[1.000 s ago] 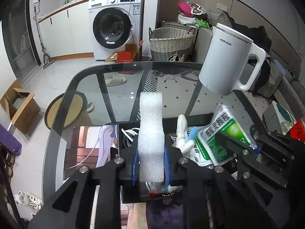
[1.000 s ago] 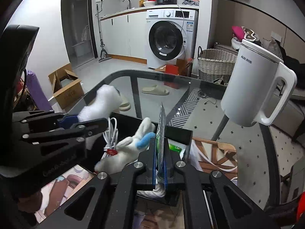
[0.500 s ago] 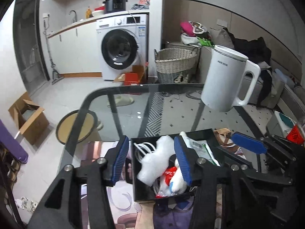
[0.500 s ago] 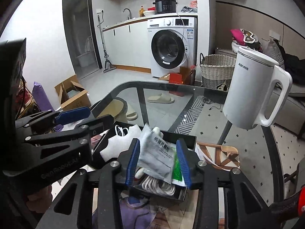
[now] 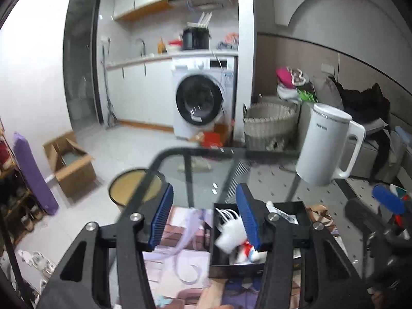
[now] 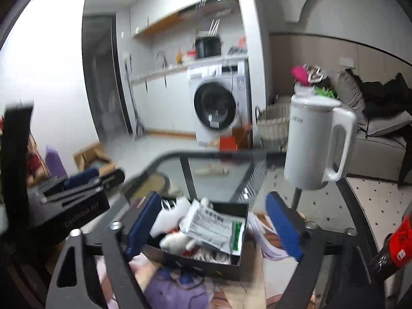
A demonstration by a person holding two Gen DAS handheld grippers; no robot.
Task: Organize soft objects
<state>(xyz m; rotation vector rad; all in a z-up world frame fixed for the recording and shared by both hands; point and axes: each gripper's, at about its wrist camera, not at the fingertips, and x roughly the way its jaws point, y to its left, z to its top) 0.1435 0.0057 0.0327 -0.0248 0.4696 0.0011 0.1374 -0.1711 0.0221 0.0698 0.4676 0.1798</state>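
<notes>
I'm seeing both tools gaping, nothing between them: left tool (image 5: 204, 216), right tool (image 6: 212, 228) just widening. The packet (image 6: 209, 225) and, blurrily, foam (image 5: 230, 231) are lying in the black box (image 6: 203, 265), lower centre.

Left gripper (image 5: 204, 216): jaws parted, nothing between the blue pads (image 5: 161, 216); fingers angled downward. Right gripper (image 6: 213, 228): its jaws have just been opening and stand wide, nothing between the pads (image 6: 283, 226); fingers angled downward. In the right wrist view, the left gripper sits to the left of the right tool, apart from it.
</notes>
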